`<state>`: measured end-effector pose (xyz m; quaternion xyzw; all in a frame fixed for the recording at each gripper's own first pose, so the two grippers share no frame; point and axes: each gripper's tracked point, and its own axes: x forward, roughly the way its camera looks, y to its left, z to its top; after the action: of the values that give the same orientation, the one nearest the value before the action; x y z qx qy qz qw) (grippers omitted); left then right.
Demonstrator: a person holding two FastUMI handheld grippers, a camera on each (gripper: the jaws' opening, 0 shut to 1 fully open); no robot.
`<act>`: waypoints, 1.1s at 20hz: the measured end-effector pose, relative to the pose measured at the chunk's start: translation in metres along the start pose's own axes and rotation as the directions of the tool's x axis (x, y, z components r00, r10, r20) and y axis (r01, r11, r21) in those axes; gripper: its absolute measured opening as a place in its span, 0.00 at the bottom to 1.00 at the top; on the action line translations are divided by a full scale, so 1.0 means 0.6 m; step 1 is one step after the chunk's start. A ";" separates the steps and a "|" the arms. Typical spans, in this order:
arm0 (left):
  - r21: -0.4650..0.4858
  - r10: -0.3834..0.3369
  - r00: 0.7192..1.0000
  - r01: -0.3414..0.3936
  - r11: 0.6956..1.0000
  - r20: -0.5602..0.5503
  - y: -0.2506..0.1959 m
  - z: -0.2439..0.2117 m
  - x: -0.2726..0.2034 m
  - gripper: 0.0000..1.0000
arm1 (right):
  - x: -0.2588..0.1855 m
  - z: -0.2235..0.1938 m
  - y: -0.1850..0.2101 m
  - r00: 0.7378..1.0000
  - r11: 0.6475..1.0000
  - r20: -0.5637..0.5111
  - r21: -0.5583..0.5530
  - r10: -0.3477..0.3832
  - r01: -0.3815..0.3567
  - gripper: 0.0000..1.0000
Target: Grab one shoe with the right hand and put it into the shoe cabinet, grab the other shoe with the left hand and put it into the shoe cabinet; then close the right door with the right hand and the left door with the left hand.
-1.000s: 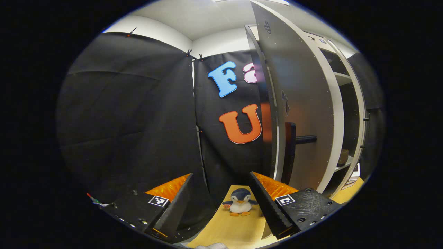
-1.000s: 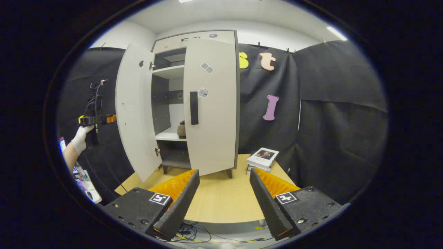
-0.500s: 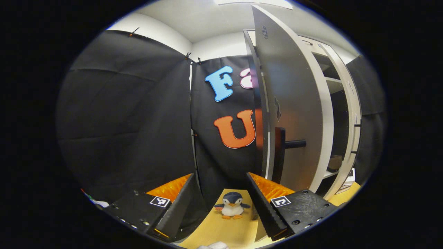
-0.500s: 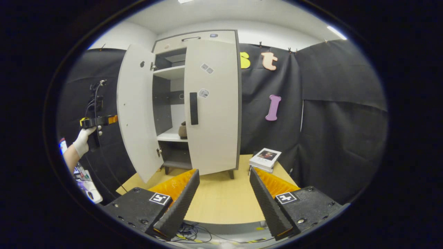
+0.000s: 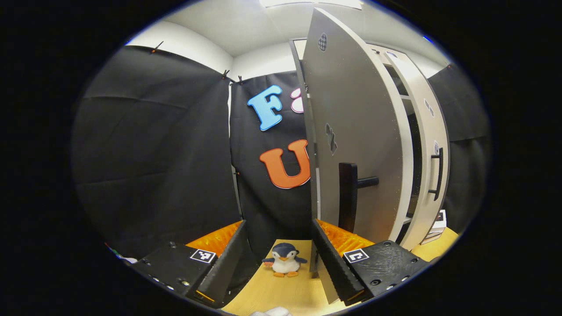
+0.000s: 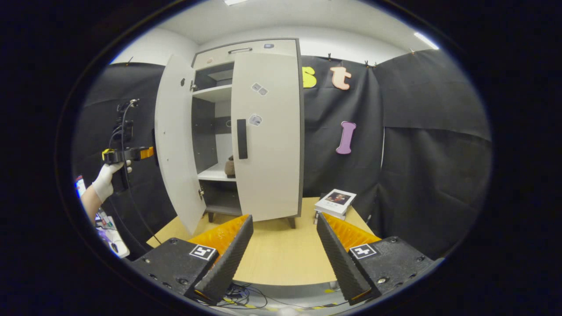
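Observation:
The white shoe cabinet (image 6: 246, 47) stands on the wooden table (image 6: 276, 250). Its right door (image 6: 268, 131) is shut. Its left door (image 6: 175, 140) stands partly open, and a brown shoe (image 6: 229, 167) shows on the shelf through the gap. In the right gripper view a gloved hand (image 6: 105, 180) holds my left gripper (image 6: 131, 153) at the outer face of the left door. My left gripper (image 5: 281, 263) is open, with the left door (image 5: 351, 131) and its black handle (image 5: 348, 197) just past its right finger. My right gripper (image 6: 284, 254) hangs open above the table's near edge, holding nothing.
A penguin plush (image 5: 284, 265) sits on the table beside the cabinet's left side. A stack of books (image 6: 336, 202) lies to the right of the cabinet. Cables (image 6: 246, 300) hang below the table's front edge.
The left door has swung further toward shut, and my left gripper has followed it. My right gripper has barely moved.

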<state>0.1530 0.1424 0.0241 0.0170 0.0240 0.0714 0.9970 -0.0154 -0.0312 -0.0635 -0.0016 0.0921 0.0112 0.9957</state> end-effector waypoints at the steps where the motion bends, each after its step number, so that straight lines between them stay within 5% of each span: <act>1: -0.004 -0.009 1.000 0.009 1.000 0.002 -0.009 0.001 0.000 0.90 | -0.001 0.001 -0.001 1.000 1.000 0.002 -0.002 -0.001 0.001 0.96; 7: -0.007 -0.093 0.996 0.094 0.996 0.016 -0.102 0.010 0.003 0.87 | -0.002 0.017 -0.019 1.000 1.000 0.012 -0.011 -0.004 0.004 0.96; 13: -0.009 -0.151 0.988 0.151 0.988 0.014 -0.203 0.027 0.024 0.96 | -0.007 0.024 -0.035 1.000 1.000 0.021 -0.007 -0.015 0.015 0.96; 22: -0.003 -0.173 0.985 0.173 0.985 0.009 -0.216 0.035 -0.056 0.96 | -0.006 0.054 -0.019 0.998 1.000 0.066 0.014 -0.006 0.005 0.96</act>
<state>0.1392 0.0087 0.0417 0.0132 0.0208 -0.0155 0.9996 -0.0127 -0.0426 -0.0309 0.0055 0.0592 0.0081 0.9982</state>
